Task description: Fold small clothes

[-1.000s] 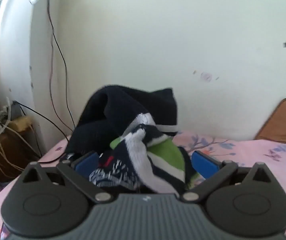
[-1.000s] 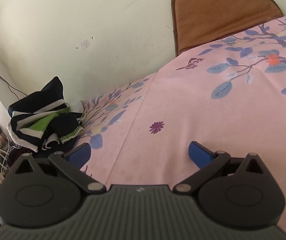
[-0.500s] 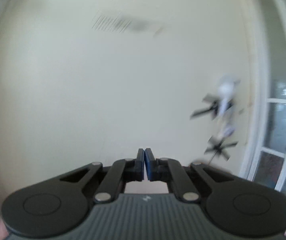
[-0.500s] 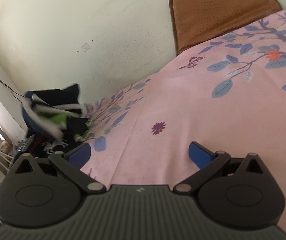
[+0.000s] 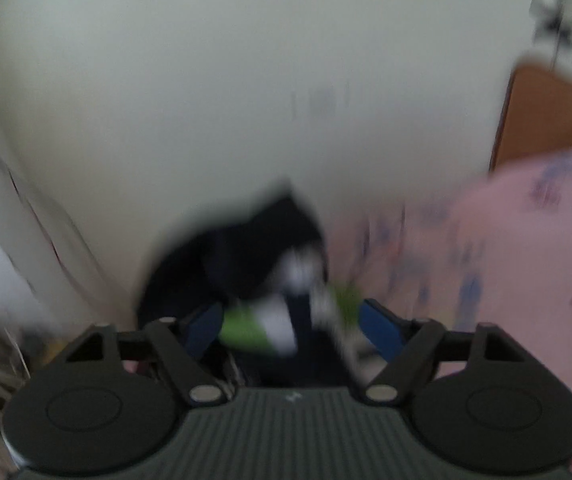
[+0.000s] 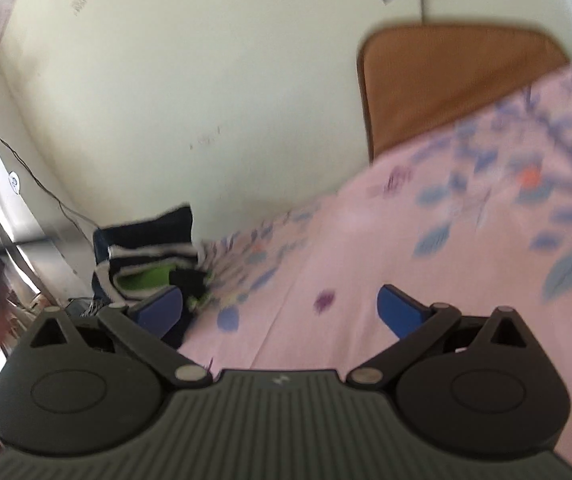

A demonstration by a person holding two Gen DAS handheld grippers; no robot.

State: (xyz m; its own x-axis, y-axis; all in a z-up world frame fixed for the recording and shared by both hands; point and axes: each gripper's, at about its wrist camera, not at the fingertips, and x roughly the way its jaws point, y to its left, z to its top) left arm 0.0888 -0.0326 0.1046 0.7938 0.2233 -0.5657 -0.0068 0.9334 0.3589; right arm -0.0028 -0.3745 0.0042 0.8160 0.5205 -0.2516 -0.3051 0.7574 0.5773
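- Left wrist view: heavy motion blur. The left gripper [image 5: 291,326] has its blue-padded fingers [image 5: 379,326] spread wide, nothing clamped between them.
- The heap of dark navy knit clothes with white and lime-green stripes [image 5: 262,276] sits dead ahead of the fingers. Its near striped edge fills the gap between the pads; whether cloth touches a pad, cannot tell through the blur.
- The heap lies at the corner of the pink floral bedsheet [image 5: 505,248], against the cream wall [image 5: 226,100]. The sheet runs off to the right of the heap.
- Long axis of the heap: cannot tell here, it's a crumpled mound, with the green-and-white band lying roughly crosswise to the fingers.
- Right wrist view: the right gripper [image 6: 280,310] is also spread wide and empty, hanging over bare sheet.
- From this view the same heap is ahead and to the left, by the wall; the left pad overlaps it in the frame but sits nearer the camera, apart as far as I can judge.
- A brown padded headboard [image 6: 445,80] stands on the far side of the sheet from the heap, well apart from it.
- Judgement: the left gripper is clearly nearer and already lined up; the grab should be straight forward and close on the striped edge. The right would have to cross left over the sheet first.
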